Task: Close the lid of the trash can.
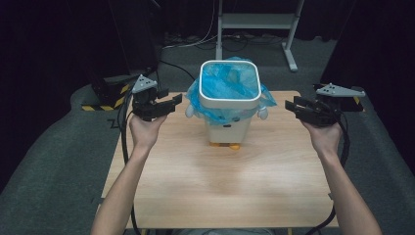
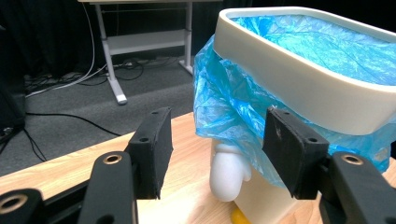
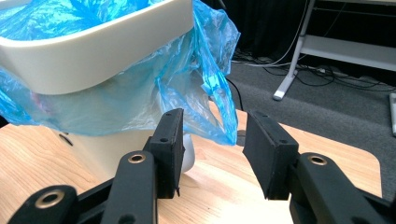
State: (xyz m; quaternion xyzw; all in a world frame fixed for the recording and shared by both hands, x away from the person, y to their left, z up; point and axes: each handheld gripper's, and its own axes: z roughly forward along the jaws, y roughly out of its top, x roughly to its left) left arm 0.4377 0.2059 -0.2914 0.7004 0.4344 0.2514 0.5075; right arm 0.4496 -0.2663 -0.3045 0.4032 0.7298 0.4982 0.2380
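Note:
A small white bin (image 1: pixel 230 98) shaped like a figure with stubby arms and orange feet stands at the back middle of the wooden table (image 1: pixel 220 181). A blue plastic bag (image 1: pixel 226 83) lines it and hangs over the white rim. My left gripper (image 1: pixel 172 103) hovers open to the left of the bin, pointing at it. In the left gripper view the bag's overhang (image 2: pixel 229 112) and the rim (image 2: pixel 299 79) lie just beyond the open jaws. My right gripper (image 1: pixel 291 105) hovers open to the bin's right. A hanging corner of the bag (image 3: pixel 210 93) lies just ahead of its jaws.
A white metal desk frame (image 1: pixel 257 22) stands on the grey carpet behind the table, with cables on the floor around it. A black base with yellow-black hazard tape (image 1: pixel 105 95) sits off the table's back left corner. Dark curtains surround the area.

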